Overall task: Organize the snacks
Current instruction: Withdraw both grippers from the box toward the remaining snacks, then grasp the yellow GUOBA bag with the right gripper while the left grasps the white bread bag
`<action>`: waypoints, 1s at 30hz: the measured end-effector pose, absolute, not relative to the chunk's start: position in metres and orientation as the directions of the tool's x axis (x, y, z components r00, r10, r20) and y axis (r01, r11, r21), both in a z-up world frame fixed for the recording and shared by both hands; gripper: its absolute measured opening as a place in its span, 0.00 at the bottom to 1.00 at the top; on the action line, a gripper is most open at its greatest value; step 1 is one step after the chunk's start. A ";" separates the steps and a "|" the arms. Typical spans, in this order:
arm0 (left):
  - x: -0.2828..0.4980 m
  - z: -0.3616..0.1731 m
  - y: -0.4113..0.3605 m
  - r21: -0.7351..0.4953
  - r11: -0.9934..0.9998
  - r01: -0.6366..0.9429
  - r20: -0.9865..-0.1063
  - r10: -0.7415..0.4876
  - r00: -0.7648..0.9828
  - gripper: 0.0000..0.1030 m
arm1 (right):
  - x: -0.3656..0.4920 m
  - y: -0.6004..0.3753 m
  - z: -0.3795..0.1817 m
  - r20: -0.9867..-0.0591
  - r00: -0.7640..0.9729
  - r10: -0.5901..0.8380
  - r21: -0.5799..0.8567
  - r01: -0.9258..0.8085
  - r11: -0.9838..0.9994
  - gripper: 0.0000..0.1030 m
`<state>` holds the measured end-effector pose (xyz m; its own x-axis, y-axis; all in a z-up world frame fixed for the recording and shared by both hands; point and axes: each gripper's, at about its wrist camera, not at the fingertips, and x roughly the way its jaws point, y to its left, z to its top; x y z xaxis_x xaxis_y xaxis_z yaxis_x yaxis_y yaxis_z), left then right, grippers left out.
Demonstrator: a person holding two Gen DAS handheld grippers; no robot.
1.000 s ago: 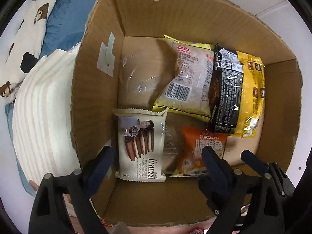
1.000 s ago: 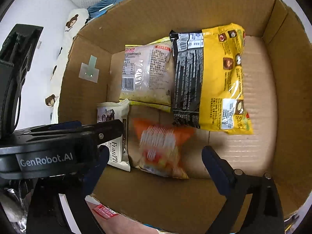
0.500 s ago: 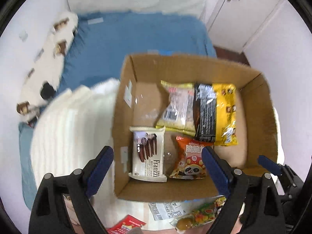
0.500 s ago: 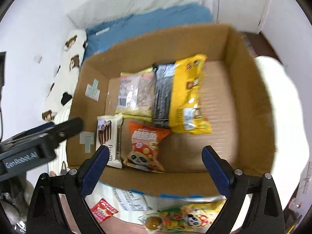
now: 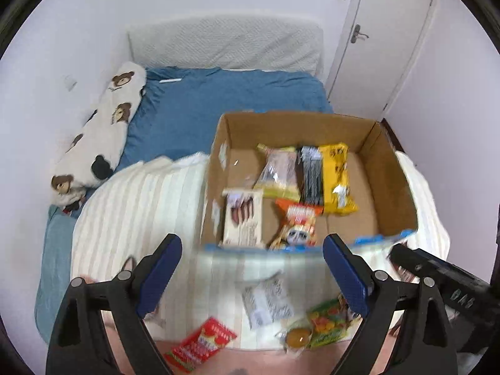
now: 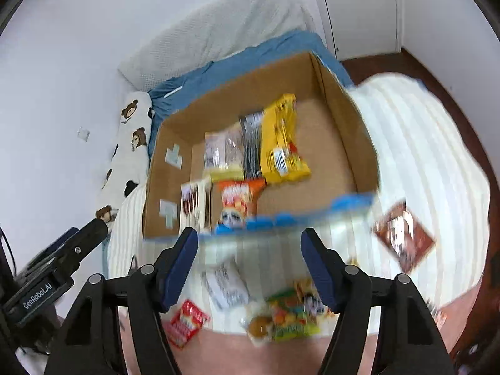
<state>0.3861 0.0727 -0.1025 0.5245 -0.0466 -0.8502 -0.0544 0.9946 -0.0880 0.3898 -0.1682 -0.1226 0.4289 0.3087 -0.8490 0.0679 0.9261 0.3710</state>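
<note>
The cardboard box [image 5: 390,168] is sitting on a striped cream blanket [image 5: 134,206] on the bed. Inside it, a white wafer pack [image 5: 242,218], an orange panda snack [image 5: 297,223], a clear-and-yellow bag [image 5: 276,173] and a black-and-yellow bag [image 5: 325,176] are lying flat, close beside each other. In front of the box, a red packet [image 5: 200,345], a white packet [image 5: 268,301] and a colourful candy bag [image 5: 325,323] are lying on the blanket. A brown packet [image 6: 403,237] is lying apart, to the right. The left gripper [image 5: 251,278] is standing wide and is holding nothing. The right gripper [image 6: 250,270] has just been closing; its jaws are narrower now, with nothing gripped between them.
</note>
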 end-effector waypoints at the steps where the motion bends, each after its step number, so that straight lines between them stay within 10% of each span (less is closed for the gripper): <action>1: 0.380 -0.110 0.073 -0.092 0.994 -0.063 -0.859 -0.047 0.510 0.90 | 0.380 -0.176 -0.129 -0.849 0.422 0.318 0.388 0.091 0.917 0.69; 17: 0.383 -0.273 0.071 -0.218 0.944 -0.247 -0.973 -0.192 0.127 0.90 | 0.345 -0.252 -0.296 -0.907 0.259 0.331 0.419 0.612 0.671 0.72; 30: 0.419 -0.320 0.043 -0.178 0.945 -0.274 -0.984 -0.167 0.063 0.90 | 0.324 -0.253 -0.291 -0.909 0.254 0.330 0.408 0.698 0.588 0.73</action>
